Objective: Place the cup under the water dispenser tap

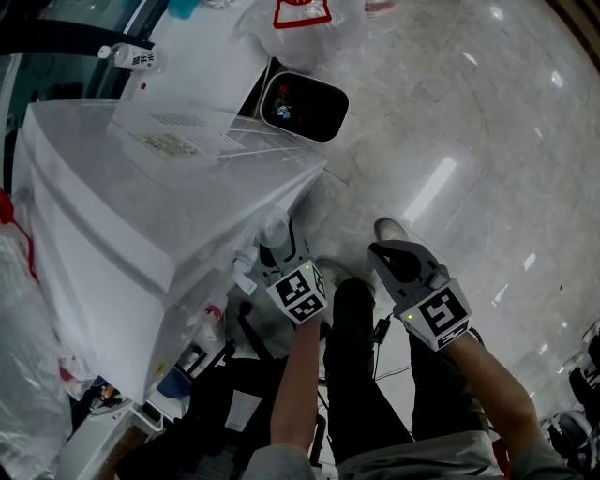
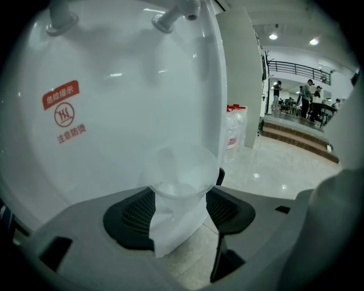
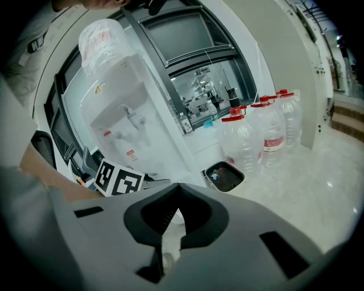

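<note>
Forearms (image 1: 298,394) reaching down in head view. Left tool (image 1: 273,242) gripping clear cup (image 1: 274,228) close against front of water dispenser (image 1: 141,216). Right tool (image 1: 392,246) hanging over floor (image 1: 469,122), apart from dispenser.
Left gripper view: jaws clamping cup low before dispenser panel, tap (image 2: 173,14) sitting high above it.
Right gripper view: jaws pressing together, holding nothing.
</note>
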